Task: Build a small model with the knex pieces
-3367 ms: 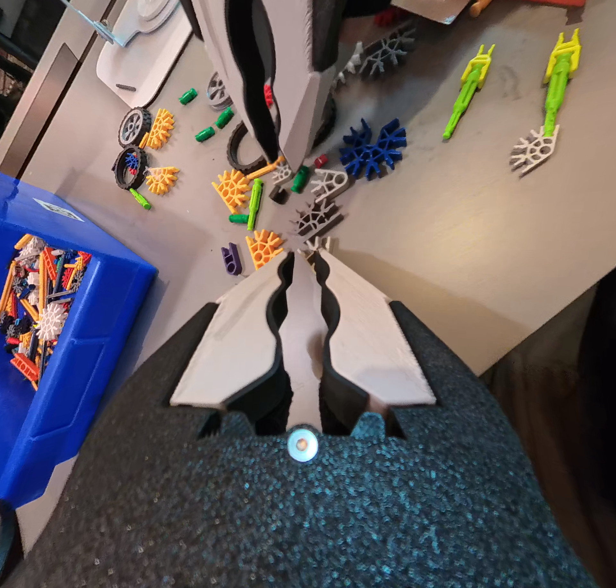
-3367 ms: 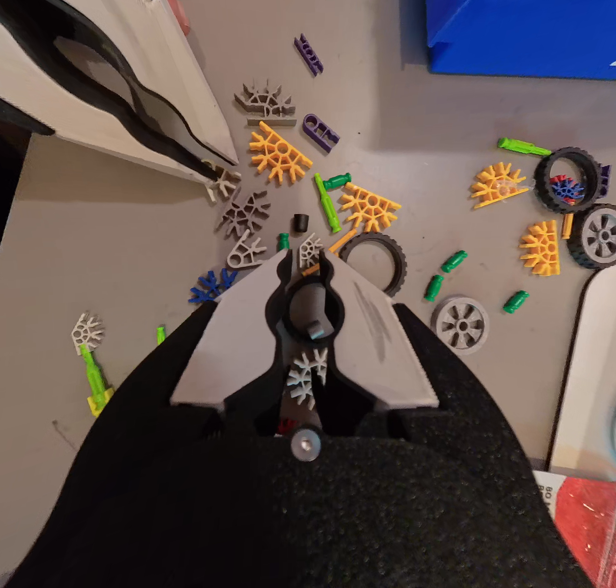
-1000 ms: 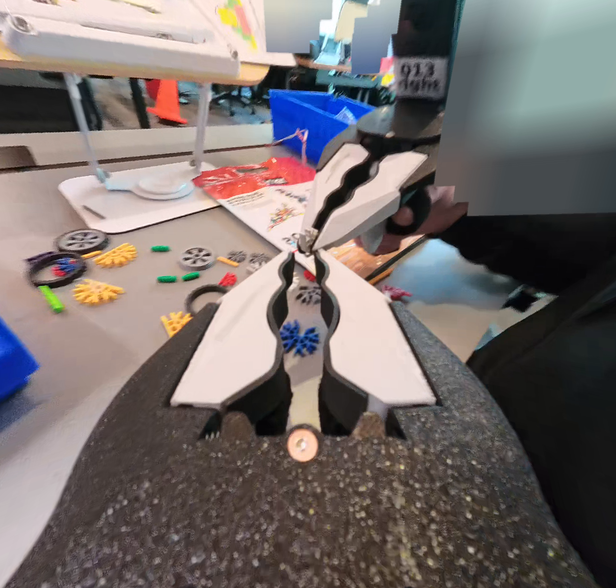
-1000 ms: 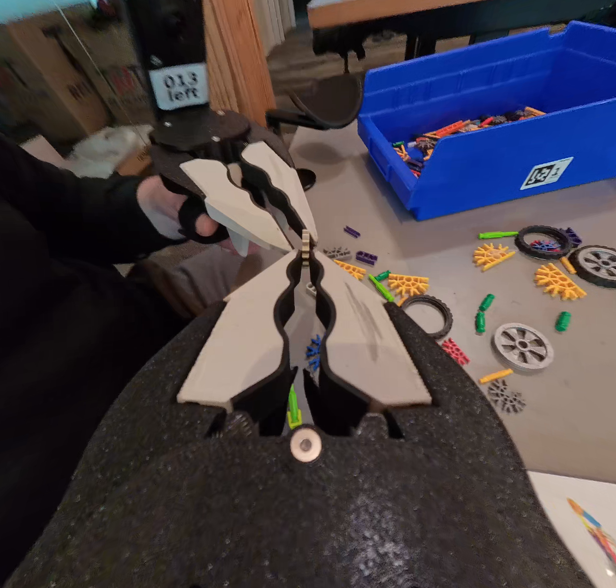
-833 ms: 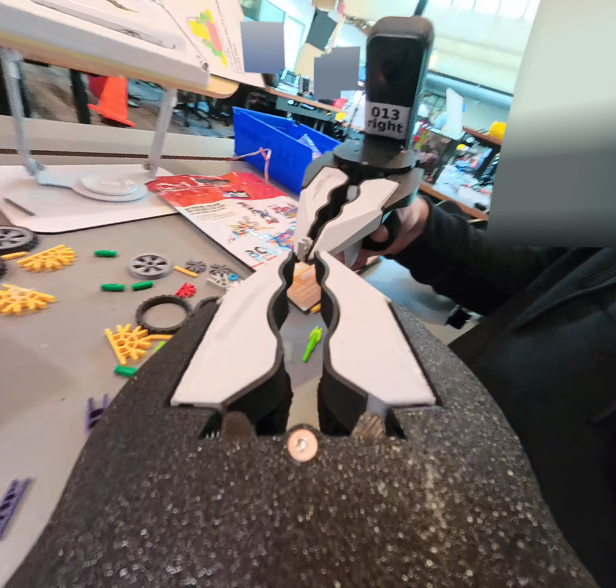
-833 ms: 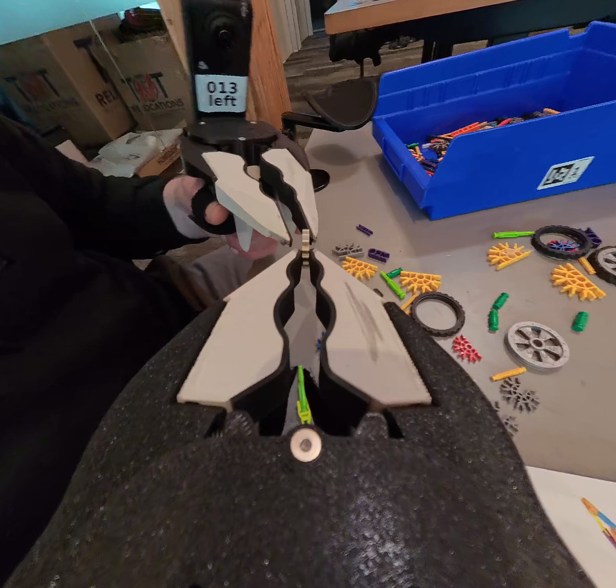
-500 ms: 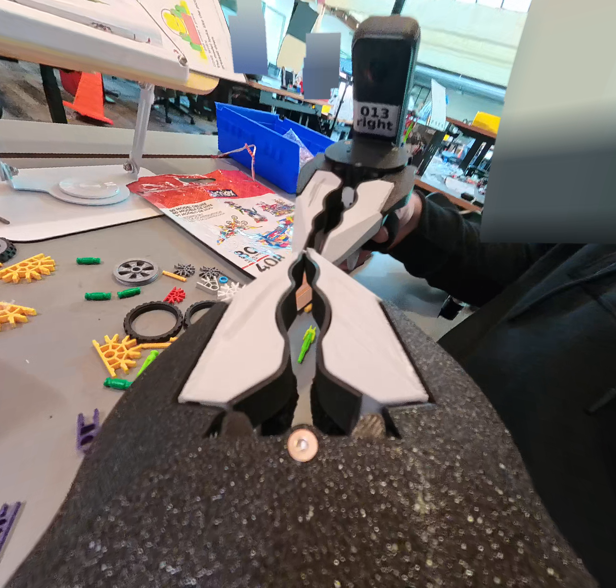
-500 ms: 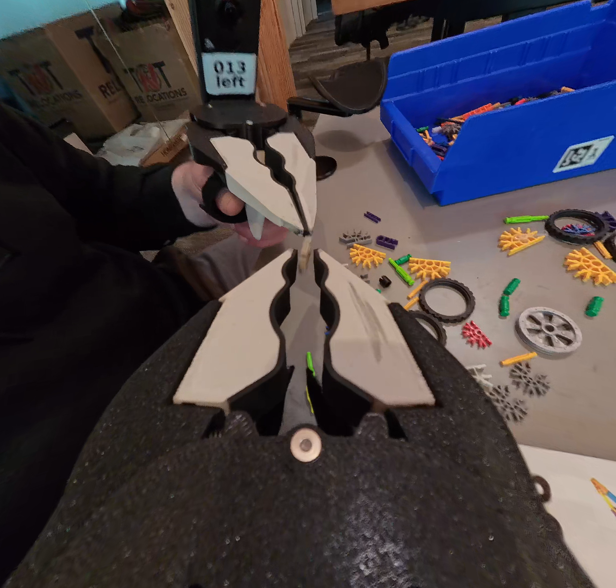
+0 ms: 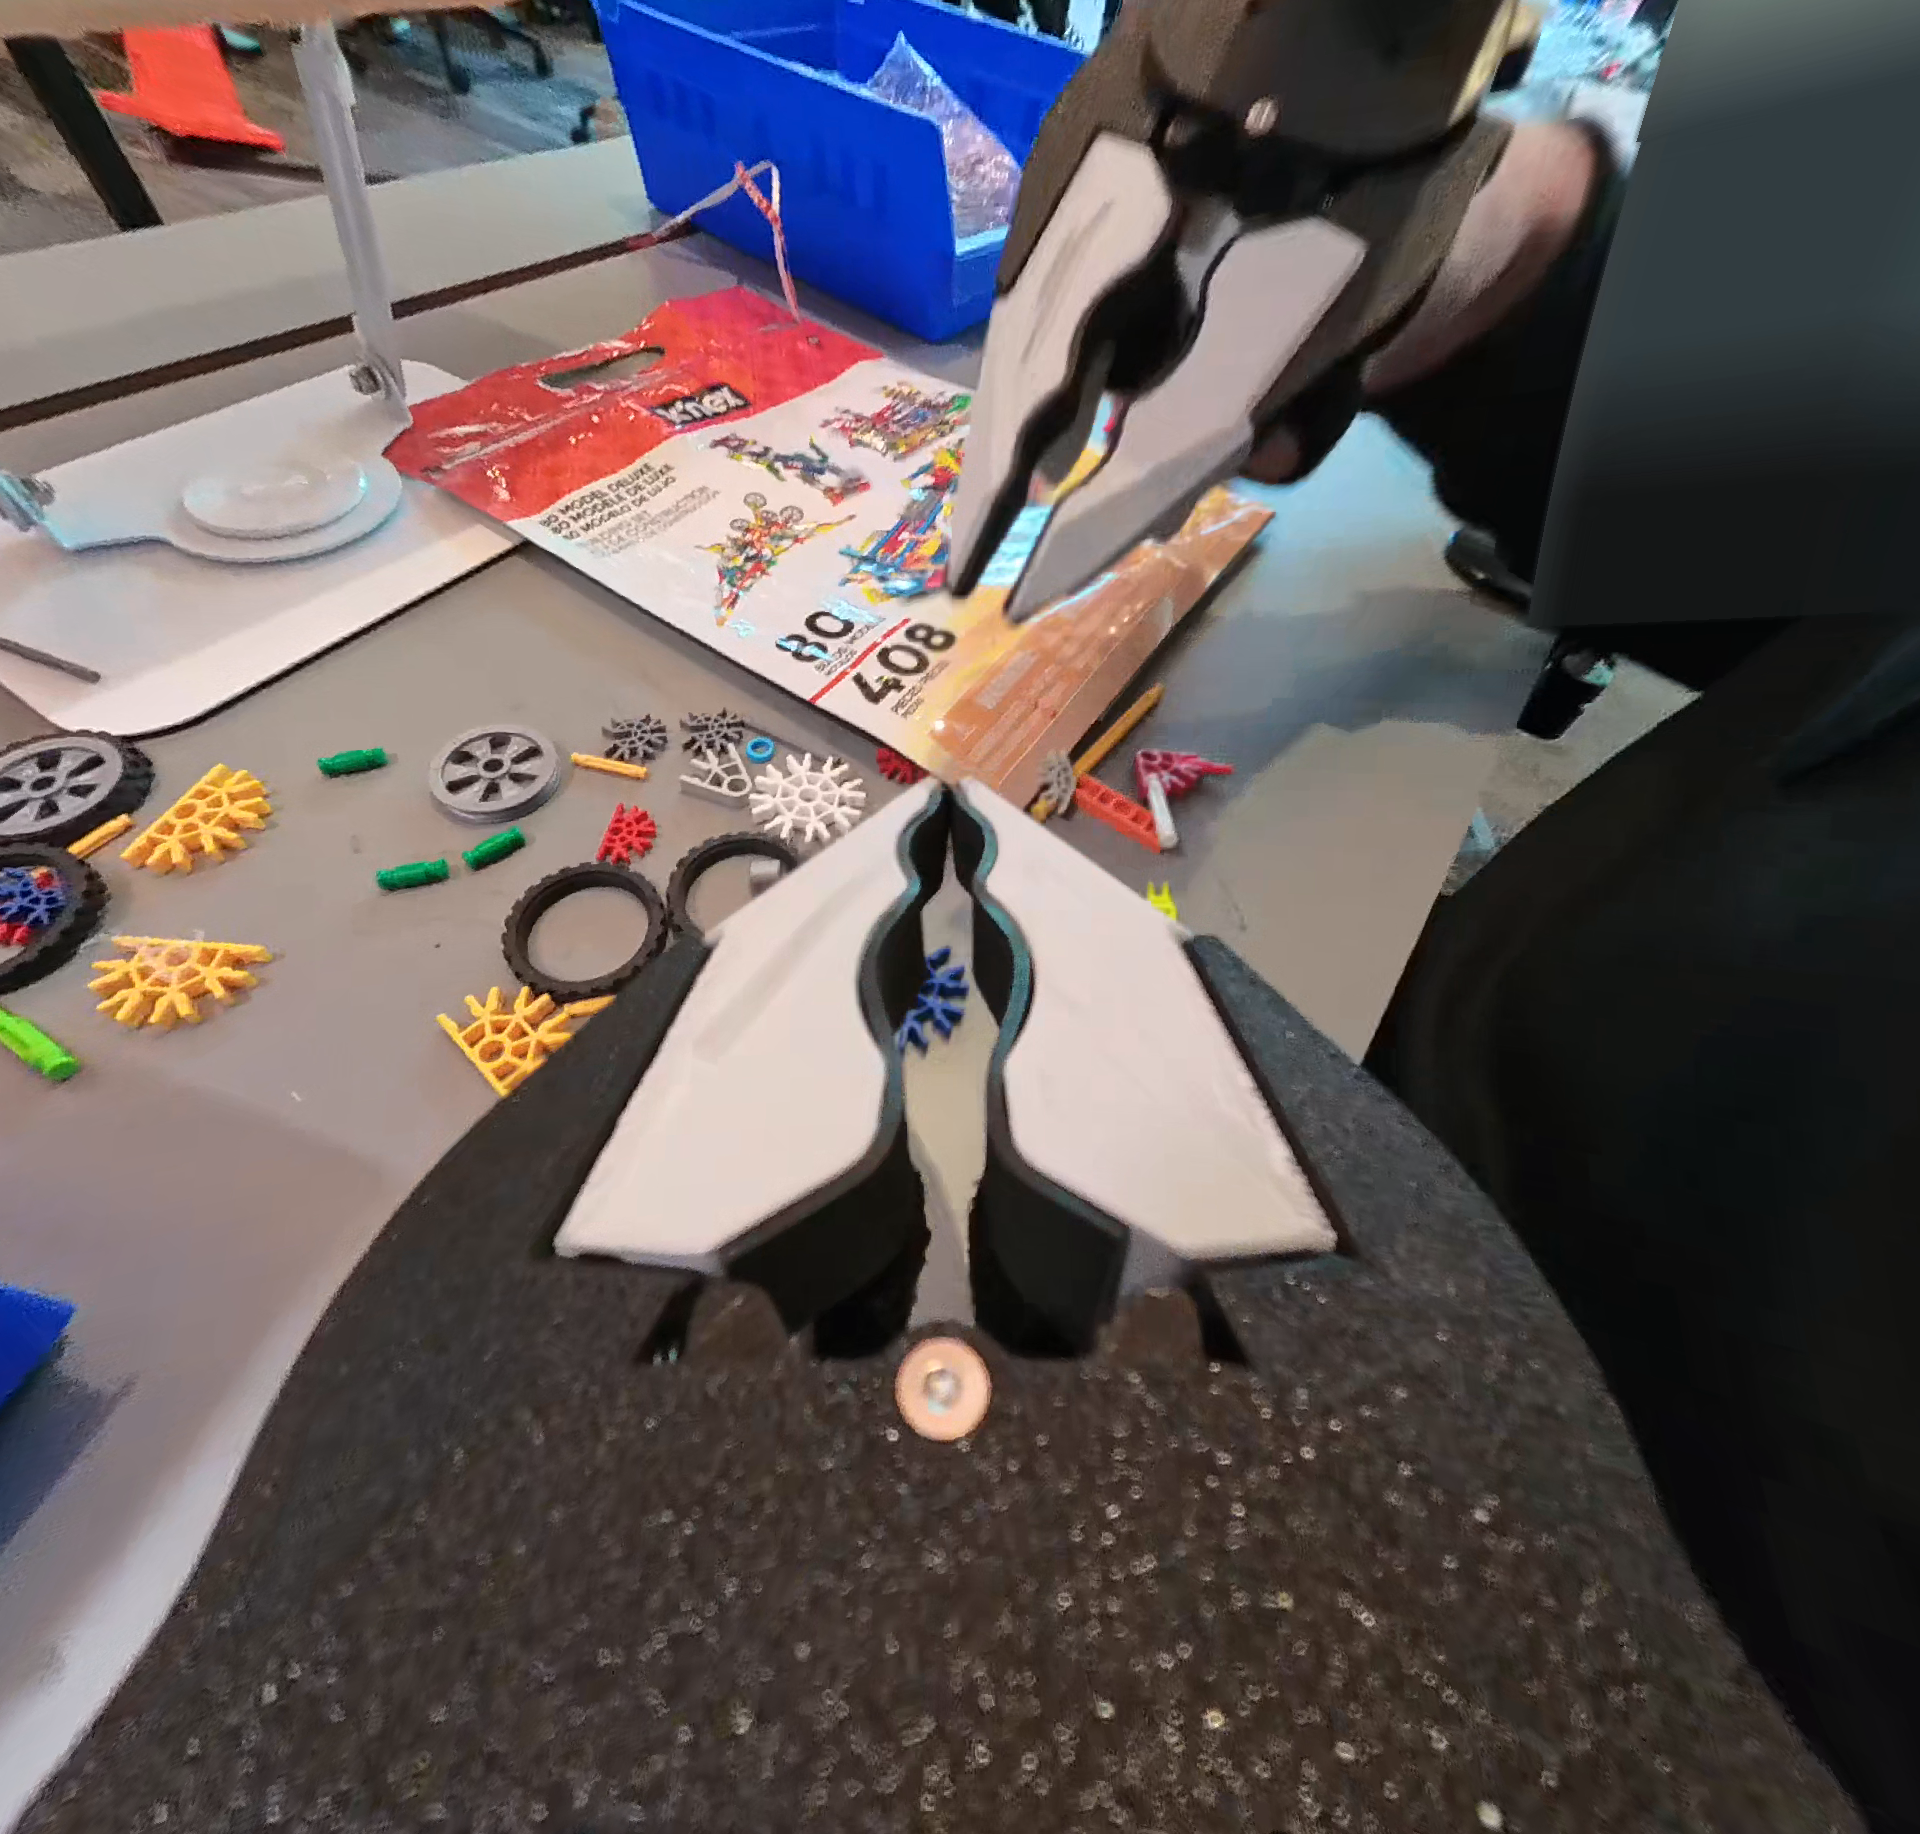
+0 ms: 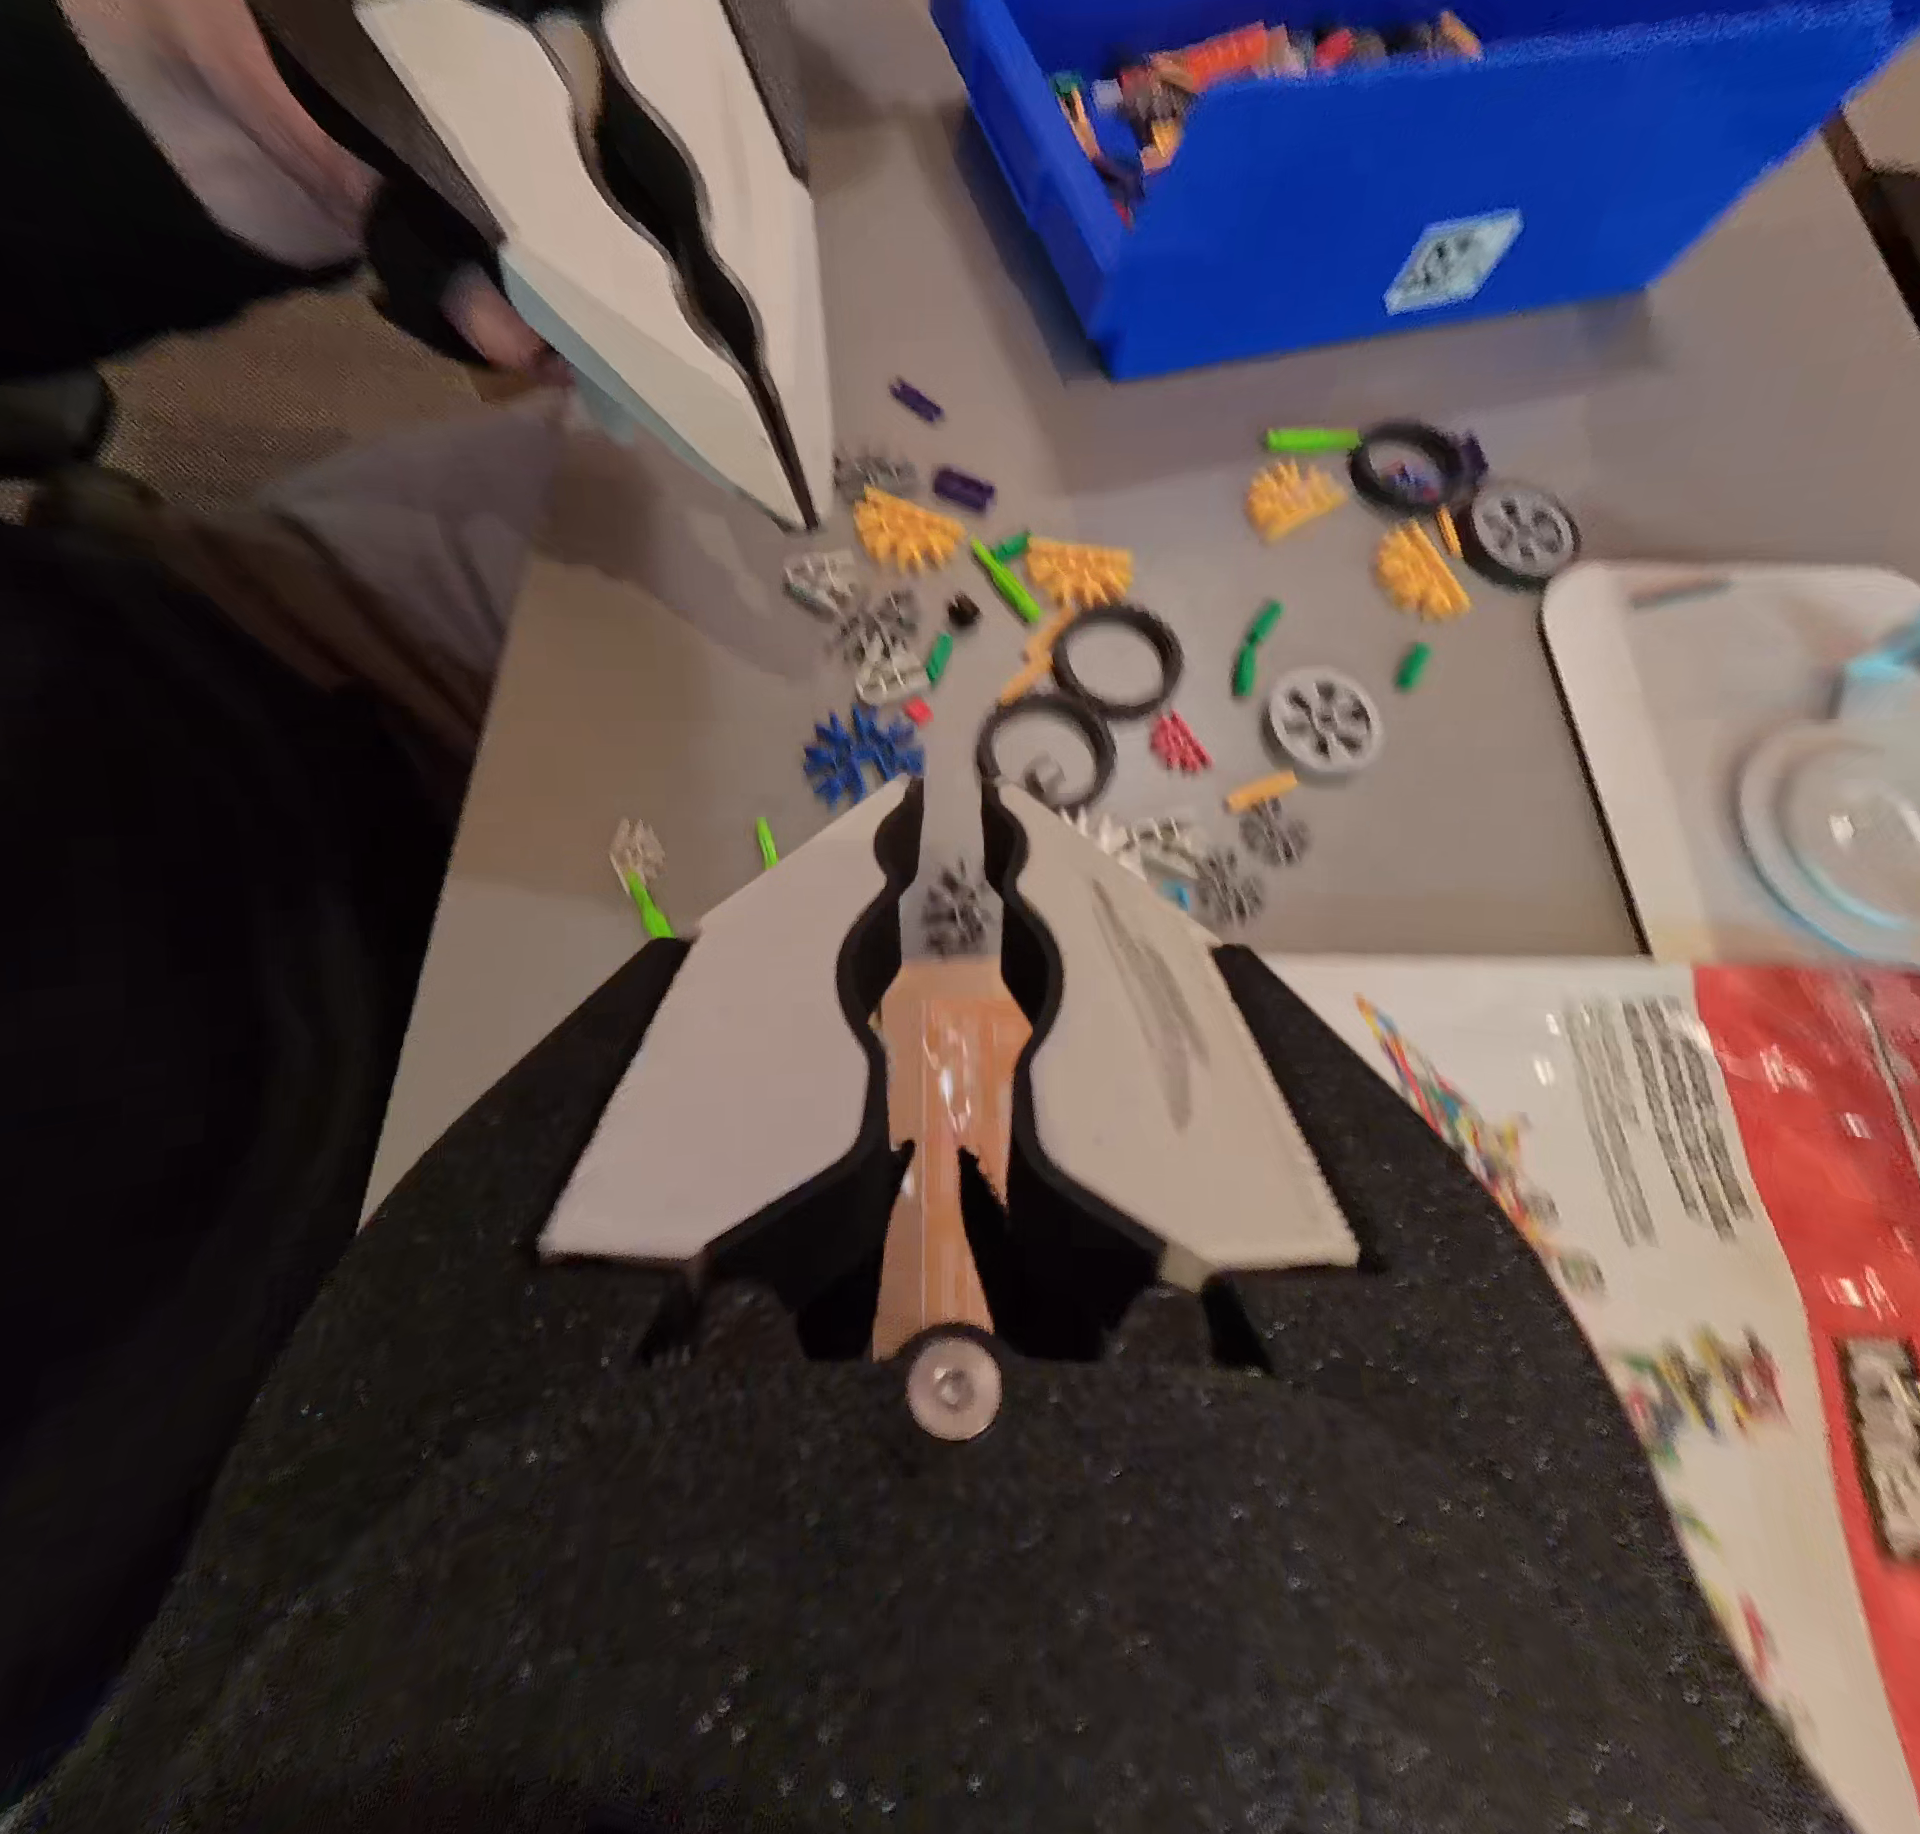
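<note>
Two claws hover over the tabletop [image 9: 312,1109]: the left claw [image 9: 948,797], pressed together with nothing visible in it, hangs near the blue snowflake connector [image 9: 930,1005]. The right claw [image 10: 951,802], slightly spread and empty, hangs beyond that connector, over the printed bag [image 9: 727,496].

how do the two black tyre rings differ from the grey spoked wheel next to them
The two black tyre rings are hollow, treaded hoops with bare table showing through; the grey spoked wheel is a filled disc with spokes and a hub. The rings touch each other side by side; the wheel lies apart, farther from the left gripper. All lie flat on the grey table.
</note>
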The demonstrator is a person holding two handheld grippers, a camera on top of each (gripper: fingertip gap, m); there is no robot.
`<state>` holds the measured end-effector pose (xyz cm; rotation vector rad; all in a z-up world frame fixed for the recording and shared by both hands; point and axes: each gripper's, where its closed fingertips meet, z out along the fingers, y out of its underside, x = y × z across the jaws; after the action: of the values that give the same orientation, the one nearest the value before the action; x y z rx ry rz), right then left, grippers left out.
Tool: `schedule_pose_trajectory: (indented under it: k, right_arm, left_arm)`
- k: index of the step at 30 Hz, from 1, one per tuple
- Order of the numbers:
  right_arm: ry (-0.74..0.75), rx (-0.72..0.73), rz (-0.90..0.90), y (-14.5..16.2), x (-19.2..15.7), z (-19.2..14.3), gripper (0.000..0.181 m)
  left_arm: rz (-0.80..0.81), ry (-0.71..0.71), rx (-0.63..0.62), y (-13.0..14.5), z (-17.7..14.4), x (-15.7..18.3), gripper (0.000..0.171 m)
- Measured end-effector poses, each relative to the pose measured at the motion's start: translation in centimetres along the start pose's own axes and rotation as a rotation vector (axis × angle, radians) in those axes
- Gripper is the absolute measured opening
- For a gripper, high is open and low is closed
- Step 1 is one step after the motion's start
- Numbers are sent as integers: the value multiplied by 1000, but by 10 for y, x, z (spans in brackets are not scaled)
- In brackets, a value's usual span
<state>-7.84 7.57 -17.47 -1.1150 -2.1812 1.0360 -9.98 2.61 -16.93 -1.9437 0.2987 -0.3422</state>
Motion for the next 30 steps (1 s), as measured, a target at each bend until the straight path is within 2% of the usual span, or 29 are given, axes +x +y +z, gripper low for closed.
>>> schedule_pose_trajectory:
  k: [3, 5, 9, 11, 17, 23, 27, 30]
  right_arm:
    - [41, -130, -16, 32, 7, -18, 13]
    - [16, -206, -41, 53, -1, -20, 14]
    - [-59, -298, -136, 76, -26, -1, 16]
    - [-42, -353, -176, 86, -26, 9, 17]
    - [-137, -381, -201, 90, -38, 27, 17]
    - [-189, -455, -236, 97, -40, 26, 16]
    - [-190, -449, -240, 96, -38, 27, 15]
    - [-192, -394, -185, 92, -37, 27, 13]
  left_arm:
    - [8, -15, -35, 11, 5, -1, 0]
    - [15, -16, -51, 17, 9, 0, 1]
    - [25, -22, -76, 26, 17, 3, 3]
    - [27, -21, -87, 29, 19, 5, 3]
    - [27, -18, -97, 36, 20, 9, 3]
    - [23, -11, -94, 38, 21, 10, 3]
    - [31, -11, -95, 38, 21, 11, 4]
    - [35, -23, -90, 38, 21, 11, 4]
